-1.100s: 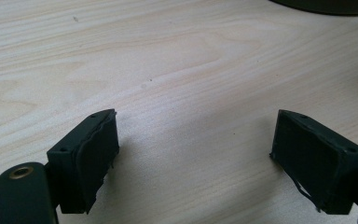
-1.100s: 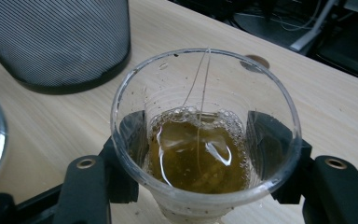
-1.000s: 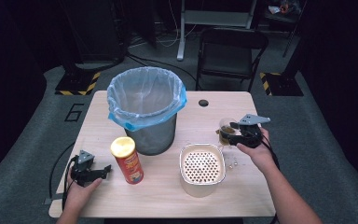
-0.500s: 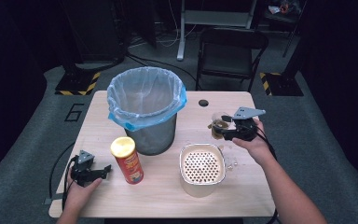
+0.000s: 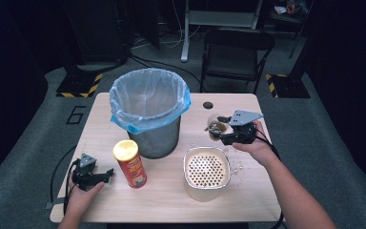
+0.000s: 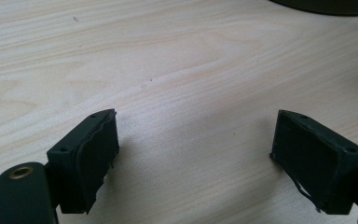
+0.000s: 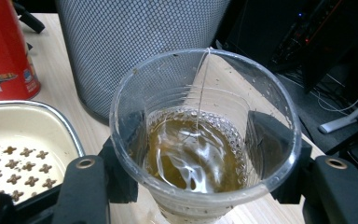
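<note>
clear plastic cup [image 7: 205,135] with brownish liquid and foam in it sits clamped between my right gripper [image 5: 225,135] jaws, one black pad pressed on each side of the cup wall, seen straight down the right gripper view. from the high view i see that cup [image 5: 216,127] held over the table [image 5: 171,200] at the right side, just beyond the cream perforated container [image 5: 206,172] and right of the mesh bin [image 5: 150,114] with its blue liner. cannot tell if the cup bottom touches the wood or hangs just above it. the cup looks about upright, liquid roughly a third up. in the right gripper view the mesh bin [image 7: 140,42] stands close behind the cup, the red snack can [image 7: 7,51] is off at the left, and the cream container [image 7: 25,140] with cross-shaped holes lies at lower left. my left gripper [image 5: 95,176] rests low at the near left of the table, left of the red can [image 5: 130,164] with the yellow lid, not touching it. in the left gripper view its jaws stand wide apart with only bare light wood [image 6: 182,79] between them, nothing gripped, pads [image 6: 95,154] appearing to sit just on or over the surface.
</note>
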Tool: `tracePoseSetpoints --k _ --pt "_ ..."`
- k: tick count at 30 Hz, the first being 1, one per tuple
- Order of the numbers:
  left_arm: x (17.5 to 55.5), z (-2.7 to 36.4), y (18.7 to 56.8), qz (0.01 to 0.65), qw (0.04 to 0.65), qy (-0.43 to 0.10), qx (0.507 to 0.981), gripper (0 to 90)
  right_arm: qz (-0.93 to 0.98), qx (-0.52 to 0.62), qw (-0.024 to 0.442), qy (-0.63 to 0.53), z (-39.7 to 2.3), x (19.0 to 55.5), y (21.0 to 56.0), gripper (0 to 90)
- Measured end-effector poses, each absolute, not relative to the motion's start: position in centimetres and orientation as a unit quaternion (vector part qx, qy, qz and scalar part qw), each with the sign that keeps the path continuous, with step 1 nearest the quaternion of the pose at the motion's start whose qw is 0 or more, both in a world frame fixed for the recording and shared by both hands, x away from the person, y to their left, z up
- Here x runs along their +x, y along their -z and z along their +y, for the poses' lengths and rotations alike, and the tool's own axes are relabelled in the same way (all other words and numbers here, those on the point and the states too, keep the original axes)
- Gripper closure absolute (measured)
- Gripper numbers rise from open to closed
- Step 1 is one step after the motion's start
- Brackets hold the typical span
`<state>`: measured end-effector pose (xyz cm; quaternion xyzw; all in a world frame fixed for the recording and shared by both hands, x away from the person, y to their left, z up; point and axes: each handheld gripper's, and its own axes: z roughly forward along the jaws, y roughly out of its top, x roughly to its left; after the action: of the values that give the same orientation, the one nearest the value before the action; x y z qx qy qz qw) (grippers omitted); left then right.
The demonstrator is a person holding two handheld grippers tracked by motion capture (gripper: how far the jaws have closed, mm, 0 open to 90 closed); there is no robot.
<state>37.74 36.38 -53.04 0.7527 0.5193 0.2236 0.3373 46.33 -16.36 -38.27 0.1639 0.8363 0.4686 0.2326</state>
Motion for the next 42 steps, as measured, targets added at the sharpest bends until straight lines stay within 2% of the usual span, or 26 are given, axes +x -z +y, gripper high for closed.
tracePoseSetpoints --k 21,37,42 --pt "37.7 36.4 53.1 0.520 0.339 -0.226 0.751 14.3 0.837 0.142 0.235 -0.473 -16.1 45.9 38.1 38.6" --pt "37.7 36.4 53.1 0.519 0.338 -0.225 0.752 14.3 0.841 0.087 0.273 -0.459 -15.5 44.2 38.0 38.4" --pt "37.7 36.4 53.0 0.519 0.336 -0.222 0.754 14.3 0.842 0.047 0.312 -0.438 -15.0 43.1 38.4 38.3"
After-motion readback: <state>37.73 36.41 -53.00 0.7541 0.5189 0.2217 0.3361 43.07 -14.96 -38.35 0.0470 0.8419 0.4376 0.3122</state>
